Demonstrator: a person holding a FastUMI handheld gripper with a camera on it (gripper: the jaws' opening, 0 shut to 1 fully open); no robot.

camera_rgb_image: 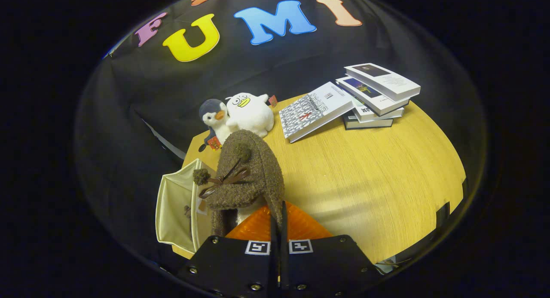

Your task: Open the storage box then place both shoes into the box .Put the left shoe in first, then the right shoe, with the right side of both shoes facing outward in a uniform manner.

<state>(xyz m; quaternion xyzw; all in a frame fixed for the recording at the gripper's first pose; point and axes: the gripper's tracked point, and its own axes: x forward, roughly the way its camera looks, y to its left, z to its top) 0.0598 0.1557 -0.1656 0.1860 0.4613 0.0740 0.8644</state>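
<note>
Shoe (249, 173) pinched in claw (278, 222), toe pointing away, beside storage box (176, 212).

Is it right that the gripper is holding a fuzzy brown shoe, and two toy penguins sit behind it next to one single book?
Not quite. The gripper does hold the brown shoe, and the toys sit behind it, but the gripper view shows a whole stack of books, not one.
</note>
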